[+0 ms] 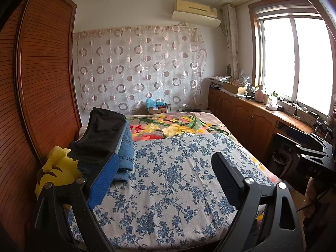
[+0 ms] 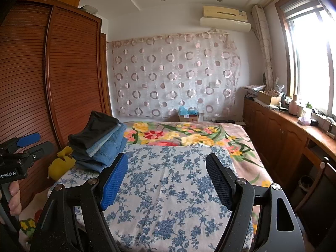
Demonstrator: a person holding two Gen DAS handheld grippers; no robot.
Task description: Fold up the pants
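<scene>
A stack of folded pants point(image 1: 109, 142) sits at the left side of the bed, with a black pair point(image 2: 96, 130) on top and several blue jeans point(image 2: 107, 151) under it. My left gripper point(image 1: 167, 157) is open above the blue floral cloth point(image 1: 178, 184), its blue pad point(image 1: 105, 180) just right of the stack and nothing between its fingers. My right gripper point(image 2: 168, 157) is open too, held over the same cloth point(image 2: 168, 189) with nothing in it. In the right wrist view a hand point(image 2: 14, 197) holds the left tool at the far left.
A yellow plush toy point(image 1: 54, 172) lies beside the stack against the slatted wooden wardrobe point(image 1: 42, 73). A bright flowered blanket point(image 1: 168, 126) covers the far half of the bed. Low wooden cabinets point(image 1: 241, 113) with clutter run under the window, with a bin point(image 1: 279, 157) on the floor.
</scene>
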